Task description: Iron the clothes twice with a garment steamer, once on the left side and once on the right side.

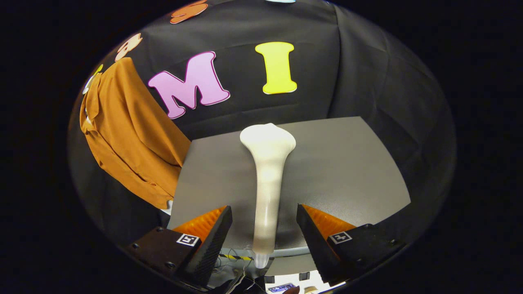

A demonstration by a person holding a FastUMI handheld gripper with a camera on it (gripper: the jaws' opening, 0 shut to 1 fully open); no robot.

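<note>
The gripper point(264, 222) is hovering low over the near edge of a grey table point(347, 163), its two fingers point(212, 234) spread wide apart and pressing on nothing. The garment steamer point(265, 179), white and slim, is lying on the table between the fingers, with a clear gap on each side. Its narrow handle end is sitting just past the table's near edge, level with the fingertips, and its body is running straight ahead, widening into a flat head beyond them. Under the table's edge, some thin wires point(233, 258) are showing near the left finger. Farther off, ahead and to the left of the fingers, an orange-brown shirt point(126, 134) is hanging against the black cloth wall point(359, 73), well apart from the steamer, its lower hem dropping beside the table's left edge.
</note>
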